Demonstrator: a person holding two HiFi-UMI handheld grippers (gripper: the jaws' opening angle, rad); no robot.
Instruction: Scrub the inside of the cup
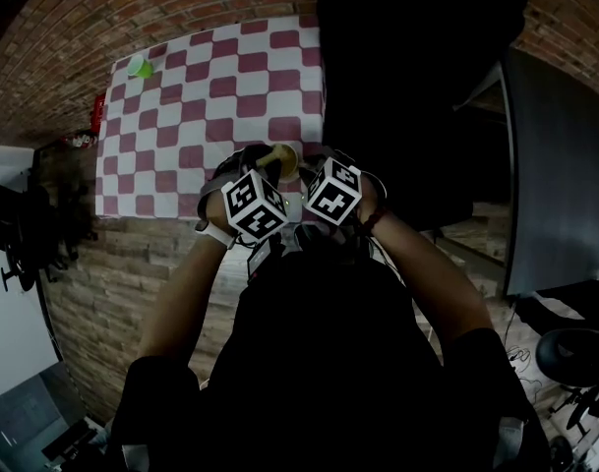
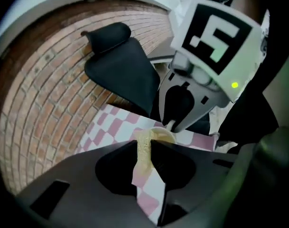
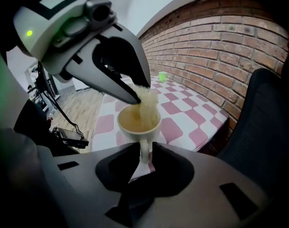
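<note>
A cream cup (image 3: 138, 120) hangs over the near edge of the red-and-white checkered table (image 1: 201, 106). My right gripper (image 3: 145, 148) is shut on the cup's handle and holds the cup upright. My left gripper (image 2: 145, 146) is shut on a yellow sponge (image 2: 143, 151). In the right gripper view the sponge (image 3: 147, 104) reaches down into the cup from the left gripper's tips. In the head view the cup (image 1: 281, 157) shows just beyond the two marker cubes, which sit close together. The cup's bottom is hidden by the sponge.
A small green cup (image 1: 140, 66) stands at the table's far left corner. A black chair (image 1: 417, 87) is to the right of the table, close to my right gripper. Brick floor surrounds the table.
</note>
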